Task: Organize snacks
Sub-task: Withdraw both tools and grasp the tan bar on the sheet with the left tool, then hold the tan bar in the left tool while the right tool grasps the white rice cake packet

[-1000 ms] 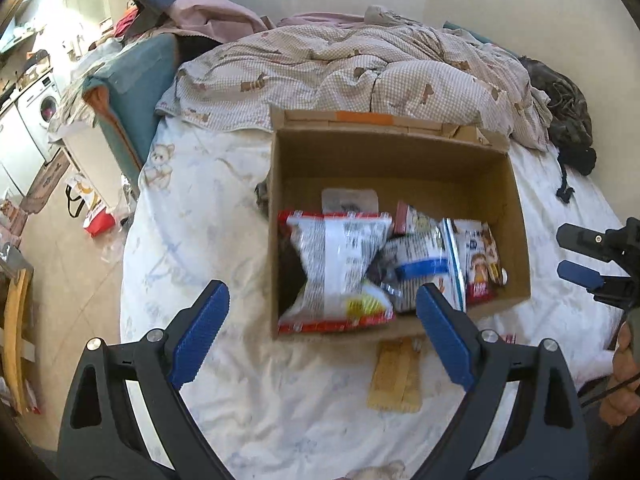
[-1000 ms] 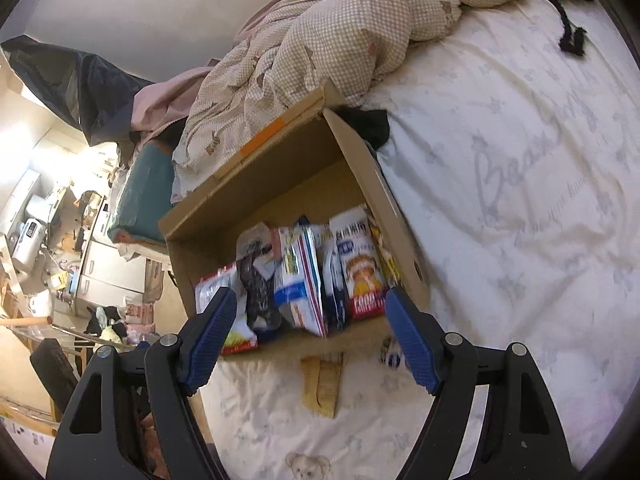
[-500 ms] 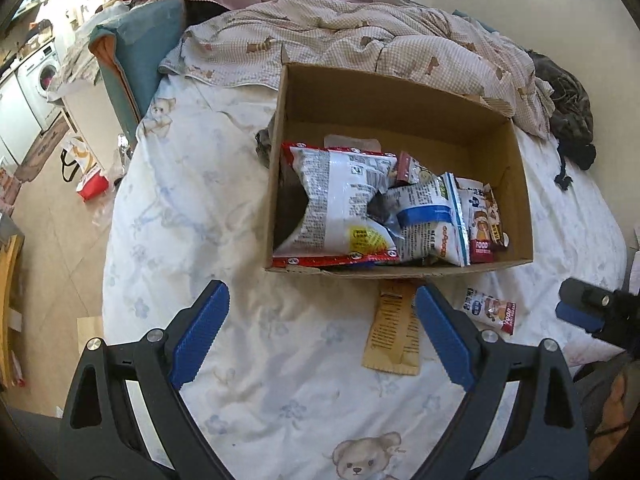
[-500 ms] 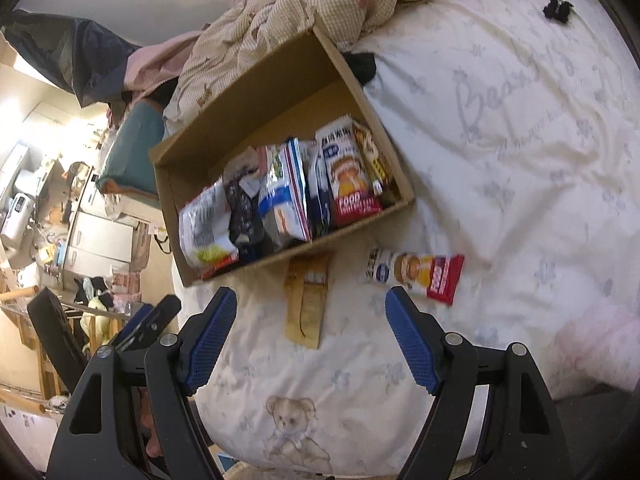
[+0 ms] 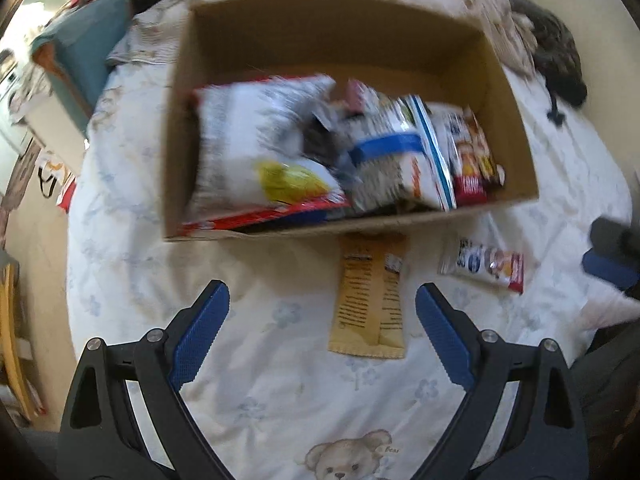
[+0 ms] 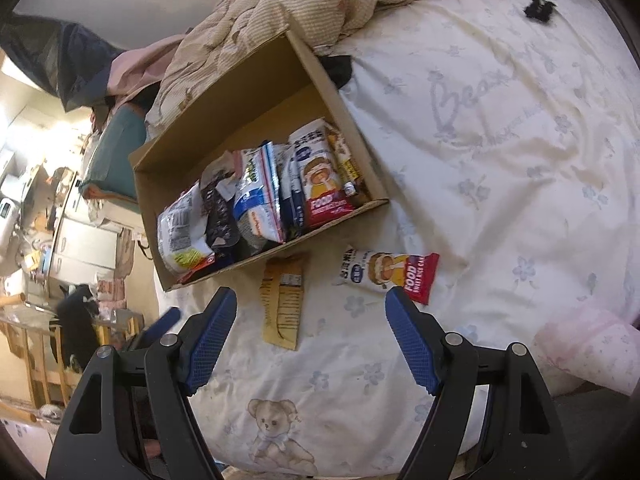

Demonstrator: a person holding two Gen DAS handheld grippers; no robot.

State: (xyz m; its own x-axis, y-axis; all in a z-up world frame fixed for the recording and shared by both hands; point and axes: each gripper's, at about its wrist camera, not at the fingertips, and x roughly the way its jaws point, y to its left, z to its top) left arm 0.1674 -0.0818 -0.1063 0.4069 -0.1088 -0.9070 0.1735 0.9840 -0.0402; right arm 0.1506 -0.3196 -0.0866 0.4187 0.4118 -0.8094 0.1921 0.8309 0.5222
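Observation:
A cardboard box [image 5: 516, 136] [image 6: 352, 132] on the bed holds several snack bags along its near side. A yellow-brown snack packet [image 5: 370, 304] [image 6: 282, 304] lies flat on the sheet just in front of the box. A white and red snack pack [image 5: 482, 266] [image 6: 388, 274] lies to its right. My left gripper [image 5: 322, 336] is open and empty, above the sheet short of the yellow-brown packet. My right gripper [image 6: 310, 340] is open and empty, short of both loose packets; its tips show at the right edge of the left wrist view [image 5: 612, 252].
A rumpled checked duvet [image 6: 304, 4] lies behind the box. A dark garment [image 5: 556, 64] is at the far right of the bed. A teal chair [image 5: 80, 44] and cluttered floor lie off the bed's left edge. A pink pillow [image 6: 592, 348] sits at the near right.
Both grippers have pulled back and risen from the box. The two loose packets in front of the box now show fully. Both stay open.

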